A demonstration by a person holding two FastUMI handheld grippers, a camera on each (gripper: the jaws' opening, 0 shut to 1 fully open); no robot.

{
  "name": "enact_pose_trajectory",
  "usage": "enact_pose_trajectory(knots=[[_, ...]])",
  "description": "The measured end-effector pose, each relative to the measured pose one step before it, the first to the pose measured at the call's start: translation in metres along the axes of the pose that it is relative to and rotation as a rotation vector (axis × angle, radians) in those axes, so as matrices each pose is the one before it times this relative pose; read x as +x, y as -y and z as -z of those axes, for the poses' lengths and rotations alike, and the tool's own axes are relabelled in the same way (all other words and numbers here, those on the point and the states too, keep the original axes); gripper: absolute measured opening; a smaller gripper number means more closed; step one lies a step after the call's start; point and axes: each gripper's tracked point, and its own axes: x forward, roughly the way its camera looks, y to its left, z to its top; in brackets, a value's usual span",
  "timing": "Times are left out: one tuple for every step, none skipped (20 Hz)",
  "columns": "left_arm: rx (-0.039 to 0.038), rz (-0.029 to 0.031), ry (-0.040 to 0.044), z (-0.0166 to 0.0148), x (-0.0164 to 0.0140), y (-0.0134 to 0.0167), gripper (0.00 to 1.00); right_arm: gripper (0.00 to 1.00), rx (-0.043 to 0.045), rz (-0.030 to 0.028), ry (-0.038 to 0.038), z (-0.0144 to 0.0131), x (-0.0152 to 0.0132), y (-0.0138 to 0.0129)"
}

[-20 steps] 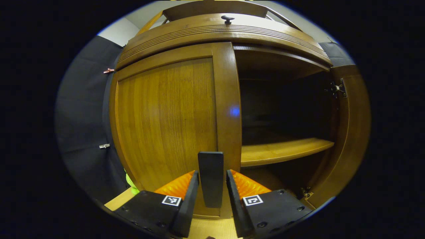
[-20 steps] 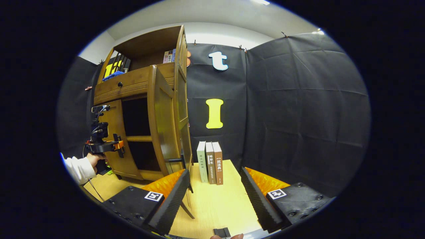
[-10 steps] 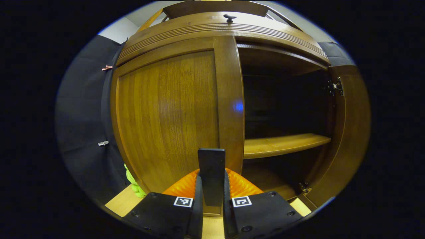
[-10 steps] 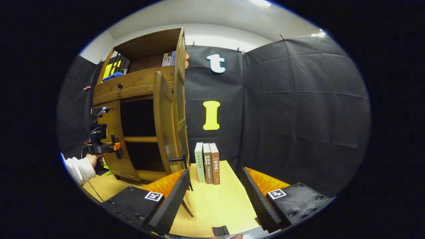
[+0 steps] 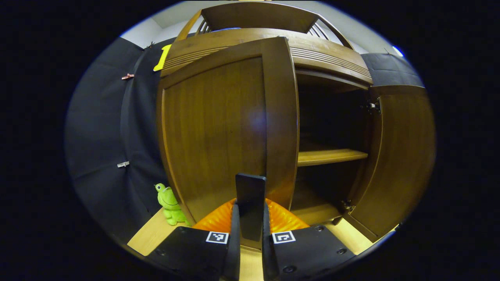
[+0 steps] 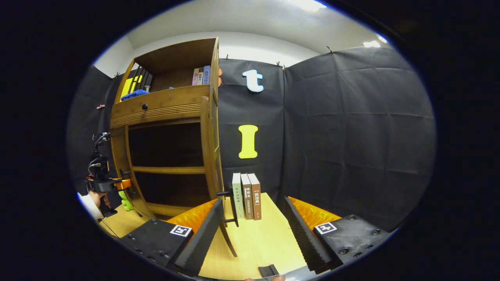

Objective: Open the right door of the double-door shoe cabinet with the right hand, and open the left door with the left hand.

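The left tool [image 5: 250, 234] is clenched on the flat black handle [image 5: 250, 203] of the brown wooden left door [image 5: 218, 128], apparently part-open; next, swing it wider. The right tool [image 6: 254, 230] is released, its right door [image 6: 206, 152] wide open.

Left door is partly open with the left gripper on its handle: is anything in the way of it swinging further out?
Possibly. A green frog toy sits on the floor beside the left door, on its hinge side. The left gripper is shut on the handle; nothing else visibly blocks the swing.
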Motion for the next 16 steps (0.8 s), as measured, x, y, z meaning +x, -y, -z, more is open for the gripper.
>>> enact_pose_trajectory(knots=[[-0.00144, 0.00449, 0.00139, 0.00061, -0.00766, -0.00501, 0.27, 0.98, -0.00551, -0.00399, 0.00003, 0.00156, -0.00188, -0.00706], [-0.0017, 0.00305, 0.00301, 0.00174, -0.00804, -0.00532, 0.26, 0.98, -0.00574, -0.00838, -0.00073, 0.00036, -0.00166, -0.00933], [-0.00235, 0.00372, 0.00006, 0.00168, -0.00702, -0.00627, 0.26, 0.98, -0.00443, -0.00709, 0.00118, -0.00033, -0.00201, -0.00879], [-0.00334, 0.00368, 0.00266, 0.00197, -0.00749, -0.00535, 0.25, 0.98, -0.00506, -0.00707, 0.00284, -0.00044, -0.00217, -0.00809], [-0.00115, 0.00208, 0.00144, 0.00146, -0.00755, -0.00598, 0.25, 0.98, -0.00447, -0.00676, 0.00149, -0.00097, -0.0005, -0.00798], [0.00096, 0.00132, 0.00045, 0.00099, -0.00676, -0.00653, 0.25, 0.98, -0.00226, -0.00662, 0.00122, 0.00009, 0.00014, -0.00906], [0.00136, 0.00171, 0.00062, 0.00166, -0.00514, -0.00644, 0.25, 0.98, -0.00085, -0.00548, 0.00037, 0.0004, 0.00019, -0.00814], [0.00189, 0.00224, 0.00027, 0.00074, -0.00576, -0.00599, 0.24, 0.98, -0.0005, -0.00628, 0.00327, -0.00097, -0.00028, -0.00853], [0.00143, 0.00194, 0.00196, 0.00041, -0.00522, -0.00747, 0.24, 0.98, -0.00161, -0.00401, 0.00239, -0.00186, -0.00102, -0.00634], [-0.00006, 0.00182, -0.0003, -0.00021, -0.00499, -0.00752, 0.24, 0.98, -0.00127, -0.0042, 0.00236, -0.00025, -0.0003, -0.00752], [-0.00235, 0.00109, 0.001, 0.00059, -0.00457, -0.00668, 0.23, 0.98, -0.00058, -0.00566, 0.00106, -0.00037, -0.00014, -0.0083], [-0.00319, 0.00143, -0.00177, 0.00154, -0.00382, -0.00607, 0.23, 1.0, -0.00097, -0.00331, 0.00074, 0.00088, -0.00039, -0.00718], [-0.00528, 0.00312, -0.00155, 0.00013, -0.00279, -0.00632, 0.23, 1.0, -0.00159, -0.00375, 0.00088, 0.00048, -0.00217, -0.00699], [-0.00741, 0.00316, -0.00112, 0.00081, -0.00542, -0.00546, 0.22, 0.98, -0.00117, -0.00122, 0.00155, 0.00026, -0.00124, -0.00591], [-0.00547, 0.00293, -0.00126, 0.00039, -0.00391, -0.00607, 0.22, 0.98, 0.00124, -0.00203, -0.0007, 0.00054, -0.00094, -0.00668], [-0.00124, 0.00046, 0.00068, 0.00074, -0.00447, -0.00719, 0.21, 0.98, 0.00324, -0.0007, -0.0011, 0.00083, -0.00178, -0.0062]])
